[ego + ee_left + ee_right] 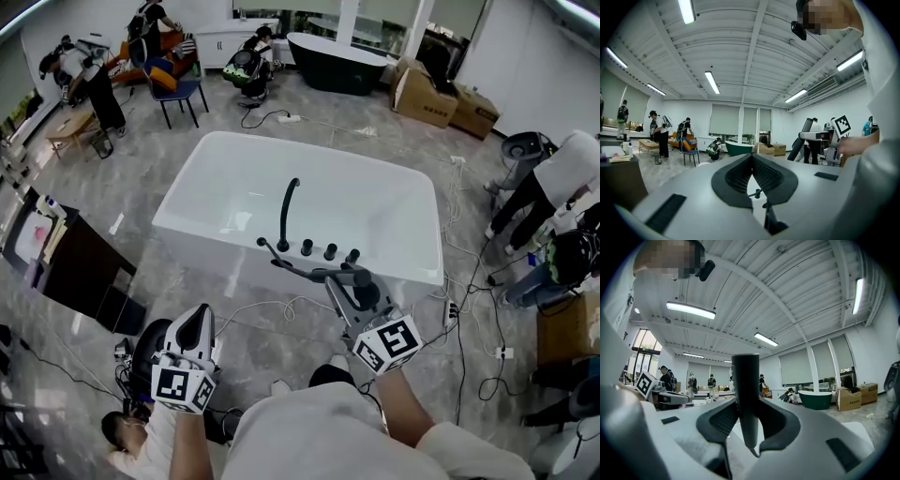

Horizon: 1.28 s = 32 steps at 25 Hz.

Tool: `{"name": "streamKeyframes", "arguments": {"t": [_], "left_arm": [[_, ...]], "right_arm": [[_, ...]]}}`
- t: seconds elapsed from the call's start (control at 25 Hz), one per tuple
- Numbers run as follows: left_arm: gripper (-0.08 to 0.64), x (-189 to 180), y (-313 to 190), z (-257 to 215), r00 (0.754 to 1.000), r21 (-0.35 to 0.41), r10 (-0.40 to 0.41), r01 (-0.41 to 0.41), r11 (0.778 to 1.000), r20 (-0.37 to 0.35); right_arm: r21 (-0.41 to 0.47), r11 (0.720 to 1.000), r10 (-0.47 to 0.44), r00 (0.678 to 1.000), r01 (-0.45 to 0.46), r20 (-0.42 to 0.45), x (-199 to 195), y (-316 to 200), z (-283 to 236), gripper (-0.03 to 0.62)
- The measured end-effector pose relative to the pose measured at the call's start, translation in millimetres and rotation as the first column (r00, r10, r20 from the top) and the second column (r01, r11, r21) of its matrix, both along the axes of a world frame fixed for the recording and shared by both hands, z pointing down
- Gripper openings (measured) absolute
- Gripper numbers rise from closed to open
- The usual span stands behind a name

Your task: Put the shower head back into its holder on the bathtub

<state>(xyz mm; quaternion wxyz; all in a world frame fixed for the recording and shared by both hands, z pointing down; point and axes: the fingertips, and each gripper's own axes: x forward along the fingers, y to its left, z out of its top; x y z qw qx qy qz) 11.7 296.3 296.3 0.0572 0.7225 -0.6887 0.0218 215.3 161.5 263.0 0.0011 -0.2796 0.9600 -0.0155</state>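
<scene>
Right gripper (pixel 746 416) clamps the dark shower head (pixel 745 380) by its handle, which stands upright between half-open jaws. We note it by the white bathtub's (pixel 216 164) near rim. Left gripper (pixel 752 158) is closed and empty.

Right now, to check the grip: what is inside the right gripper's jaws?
The dark shower head stands clamped in the right gripper; beyond its lower tip, the gripper's body covers everything.
</scene>
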Motion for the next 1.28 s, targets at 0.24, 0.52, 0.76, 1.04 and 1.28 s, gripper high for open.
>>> {"name": "streamKeyframes", "arguments": {"t": [0.24,0.52,0.76,1.04,1.28], "left_arm": [[0.011,-5.3,10.9,0.0,1.0,0.004,0.005,-0.005,1.0,-0.013],[0.011,-25.7,11.6,10.6,1.0,-0.008,-0.019,0.019,1.0,-0.023],[0.011,-48.4,-12.1,23.2,0.998,-0.034,-0.011,0.009,0.999,-0.064],[0.011,-62.6,-71.6,30.6,0.997,-0.055,0.043,-0.047,0.997,-0.06],[0.011,-82.8,-125.2,34.1,0.997,-0.086,0.053,-0.057,0.995,-0.055]], "right_arm": [[-0.01,1.0,-0.016,1.0,0.016,-0.003,-9.9,12.3,-1.5,0.143],[-0.008,0.999,-0.049,0.999,0.049,0.007,-38.2,9.8,-1.8,0.143],[-0.014,0.997,-0.077,0.997,0.077,0.015,-67.6,-7.5,-0.2,0.143],[-0.038,0.996,-0.076,0.997,0.076,0.0,-90.3,-55.0,12.8,0.143],[-0.056,0.995,-0.083,0.997,0.083,0.005,-114.8,-107.2,17.7,0.143]]}}
